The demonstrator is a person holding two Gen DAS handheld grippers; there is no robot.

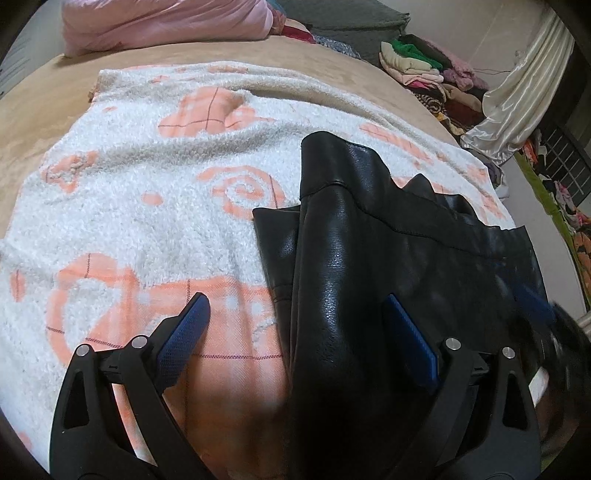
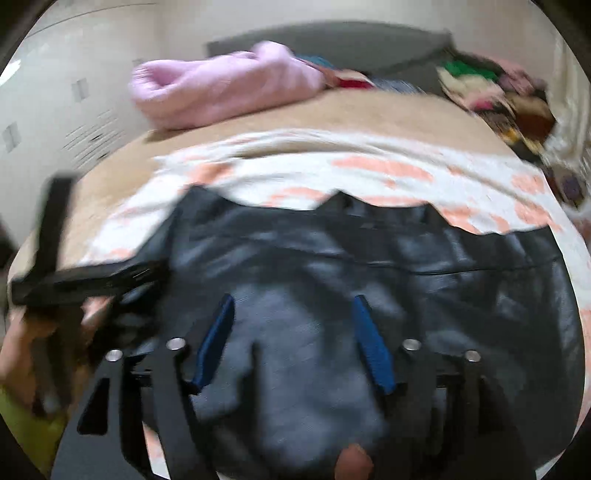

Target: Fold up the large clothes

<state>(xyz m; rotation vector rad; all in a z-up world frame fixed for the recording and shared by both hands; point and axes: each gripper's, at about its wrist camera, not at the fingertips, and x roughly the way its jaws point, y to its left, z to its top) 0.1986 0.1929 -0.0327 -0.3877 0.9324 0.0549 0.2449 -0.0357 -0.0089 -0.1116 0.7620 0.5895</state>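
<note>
Fingers of your left gripper (image 1: 297, 325) spread wide, a raised fold of the black leather garment (image 1: 343, 266) between them. Your right gripper (image 2: 293, 332) is spread too, over the garment, which lies on the white-and-peach blanket (image 1: 147, 184) on the bed (image 1: 48, 96).

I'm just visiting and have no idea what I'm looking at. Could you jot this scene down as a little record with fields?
Setting: a bed with a tan cover
Top layer: white and peach towel blanket
Garment: black leather jacket, partly folded, lying on the blanket
Left claw: open, a raised fold of the jacket between its fingers
Right claw: open, over the jacket; view blurred
Back of bed: pink bundle
Far right: pile of mixed clothes
</note>
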